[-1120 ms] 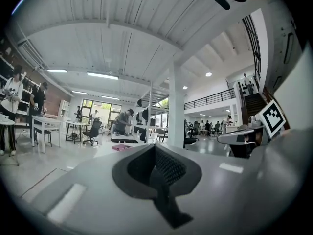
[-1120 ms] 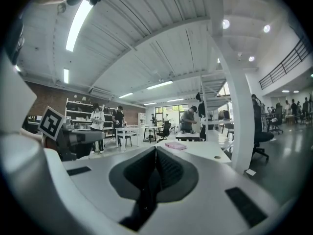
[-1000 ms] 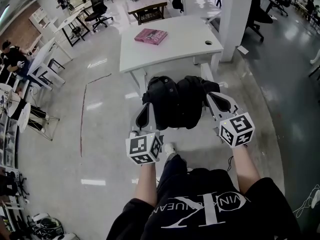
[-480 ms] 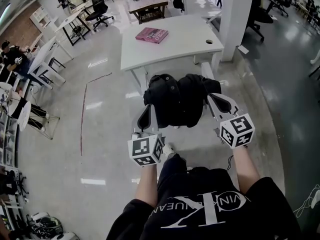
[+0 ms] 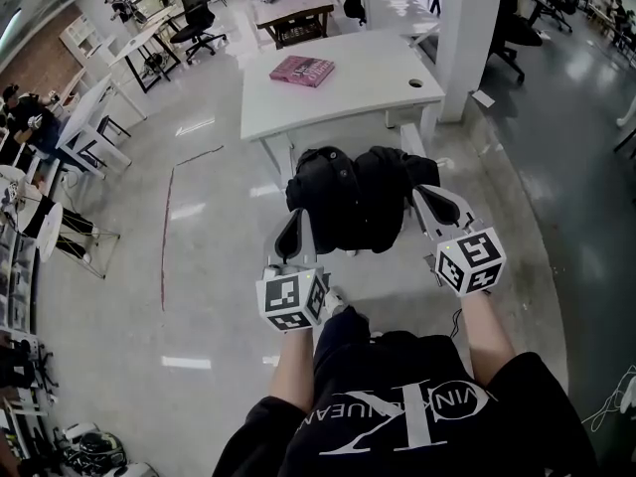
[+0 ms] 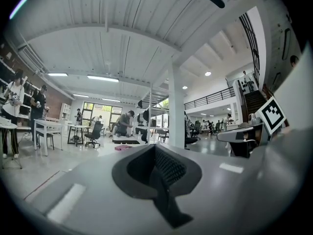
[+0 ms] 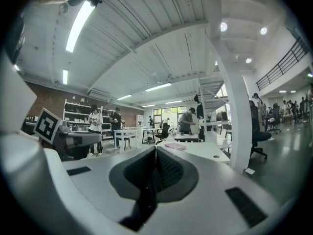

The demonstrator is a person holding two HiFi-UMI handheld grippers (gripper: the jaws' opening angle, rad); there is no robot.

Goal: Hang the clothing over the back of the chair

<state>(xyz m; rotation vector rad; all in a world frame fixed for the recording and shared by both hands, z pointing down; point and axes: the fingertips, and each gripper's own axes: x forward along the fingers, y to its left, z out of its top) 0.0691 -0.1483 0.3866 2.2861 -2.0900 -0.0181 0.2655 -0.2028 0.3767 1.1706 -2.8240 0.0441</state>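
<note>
A black garment (image 5: 350, 205) lies bunched and draped over a support that it hides, just in front of me; no chair back shows beneath it. My left gripper (image 5: 289, 233) is at its left edge and my right gripper (image 5: 428, 203) at its right edge, both pointing level and away from me. In the left gripper view the left gripper (image 6: 155, 149) has its jaws shut, with no cloth showing between the pads. The right gripper (image 7: 155, 151) is likewise shut and looks empty. Each gripper view shows the other gripper off to the side, with something dark below it.
A white desk (image 5: 378, 78) with a pink book (image 5: 301, 70) stands just beyond the garment, and a white pillar (image 5: 469, 28) rises at its right. More desks, office chairs (image 5: 193, 13) and people fill the far left and back. Glossy open floor (image 5: 209, 266) lies to my left.
</note>
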